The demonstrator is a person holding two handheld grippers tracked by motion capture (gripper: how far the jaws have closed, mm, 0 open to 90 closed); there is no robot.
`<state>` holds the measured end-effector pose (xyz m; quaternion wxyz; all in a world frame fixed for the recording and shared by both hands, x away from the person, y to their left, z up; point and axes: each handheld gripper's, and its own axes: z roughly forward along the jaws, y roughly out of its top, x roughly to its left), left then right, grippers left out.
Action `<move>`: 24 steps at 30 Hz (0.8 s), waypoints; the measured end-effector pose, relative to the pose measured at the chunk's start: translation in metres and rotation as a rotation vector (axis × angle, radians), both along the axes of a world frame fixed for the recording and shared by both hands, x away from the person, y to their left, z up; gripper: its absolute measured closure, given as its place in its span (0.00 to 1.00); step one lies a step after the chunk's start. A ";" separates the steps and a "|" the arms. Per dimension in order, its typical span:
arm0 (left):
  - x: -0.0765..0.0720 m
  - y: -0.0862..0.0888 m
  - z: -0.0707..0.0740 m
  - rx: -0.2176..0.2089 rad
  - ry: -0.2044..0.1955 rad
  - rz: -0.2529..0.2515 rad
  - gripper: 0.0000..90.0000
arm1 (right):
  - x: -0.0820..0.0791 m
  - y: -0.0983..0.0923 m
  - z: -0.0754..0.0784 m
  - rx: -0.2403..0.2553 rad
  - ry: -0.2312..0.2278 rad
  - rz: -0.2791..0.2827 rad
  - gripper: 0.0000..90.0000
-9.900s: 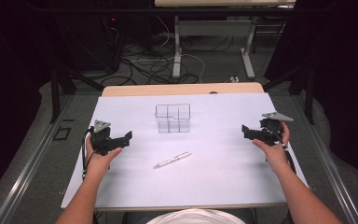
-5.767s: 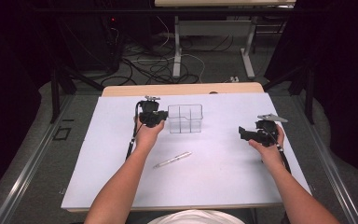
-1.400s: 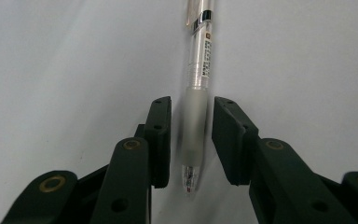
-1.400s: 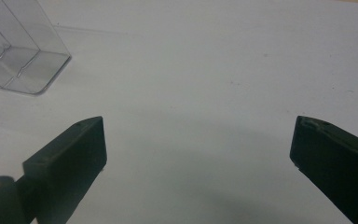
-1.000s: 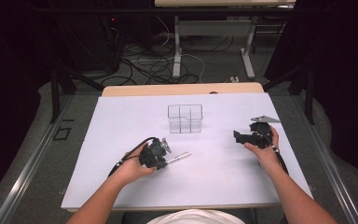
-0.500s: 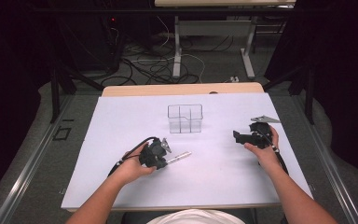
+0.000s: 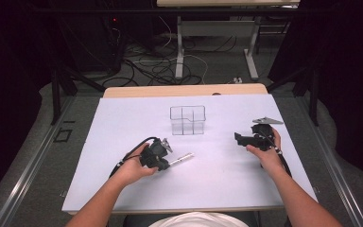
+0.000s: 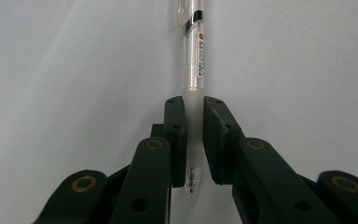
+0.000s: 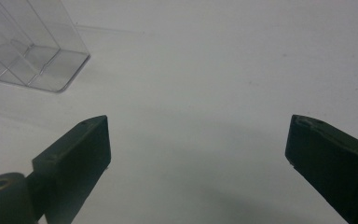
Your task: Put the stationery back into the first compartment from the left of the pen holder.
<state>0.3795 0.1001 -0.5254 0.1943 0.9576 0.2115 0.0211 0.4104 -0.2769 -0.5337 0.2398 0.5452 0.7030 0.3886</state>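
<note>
Near the sheet's front edge, left hand-held gripper (image 8: 193, 121) clamps pen (image 8: 195, 60).

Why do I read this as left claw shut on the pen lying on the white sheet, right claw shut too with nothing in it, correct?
Not quite. The right claw is open: the right gripper view shows its jaws standing wide apart over the bare white sheet, nothing between them. The rest holds: the left claw is shut on the pen, which lies on the sheet.

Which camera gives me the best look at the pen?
The left gripper view: the pen is close up, its clear barrel and print sharp, clamped between that gripper's jaws. The high view shows it small on the table. The right gripper view faces elsewhere.
</note>
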 end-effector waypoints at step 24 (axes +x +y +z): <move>0.004 0.006 0.009 -0.166 0.106 0.127 0.89 | -0.012 0.030 0.012 -0.101 -0.018 0.210 0.40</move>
